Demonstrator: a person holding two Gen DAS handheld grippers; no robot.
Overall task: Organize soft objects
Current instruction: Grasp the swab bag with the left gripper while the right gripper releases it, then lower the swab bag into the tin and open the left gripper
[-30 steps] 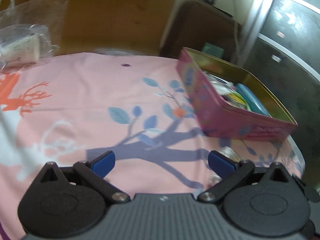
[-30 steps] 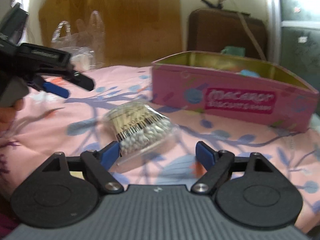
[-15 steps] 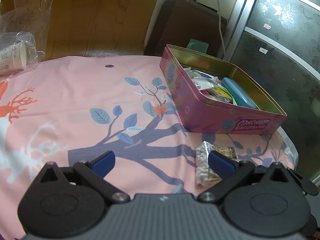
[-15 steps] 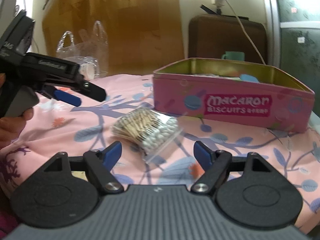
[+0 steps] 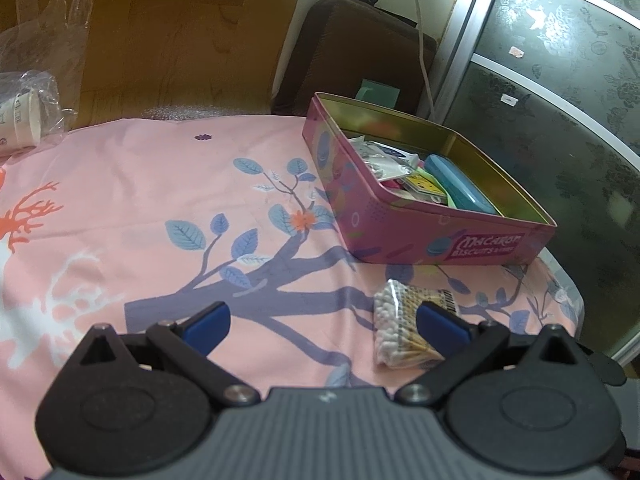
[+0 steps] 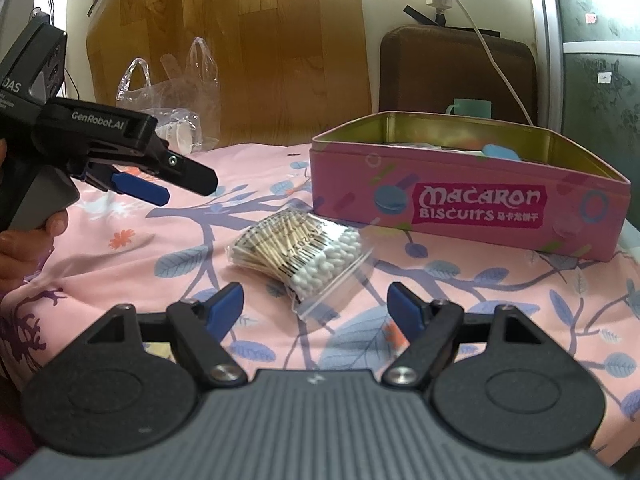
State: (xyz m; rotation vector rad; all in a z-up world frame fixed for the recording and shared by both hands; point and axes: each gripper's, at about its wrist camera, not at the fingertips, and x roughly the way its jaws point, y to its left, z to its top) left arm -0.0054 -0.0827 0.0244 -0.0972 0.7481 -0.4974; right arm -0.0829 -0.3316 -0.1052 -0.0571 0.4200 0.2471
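The bag of cotton swabs (image 6: 298, 246) lies flat on the pink cloth of the table (image 6: 132, 264), just in front of the pink biscuit tin (image 6: 472, 204), near its printed long side but not touching it. The tin is open, w/ a blue case and some small packets already inside; my guess is the bag goes in there next.

Handling, as a judgement: v. light, thin clear plastic, so slippery and crinkly. The sticks inside are stiff along their length, but the bundle can shift and flatten under a squeeze. The loose empty flap at the near end would prob. slide out of a pinch. Better to grip across the fat middle of the bundle, pads on both long sides, w/ moderate force so the sticks don't bend or fan out. It's low on the cloth, so the pads must come down close to the fabric w/o snagging it.

Right tool (image 6: 316, 306): pads wide apart, nothing between them, touching nothing; the bag sits just ahead, roughly centred on the gap.

Left tool (image 5: 322, 322): also spread wide and empty, held above the cloth to the left of the tin. In its own view the bag shows partly behind its right pad; contact there can't be told.
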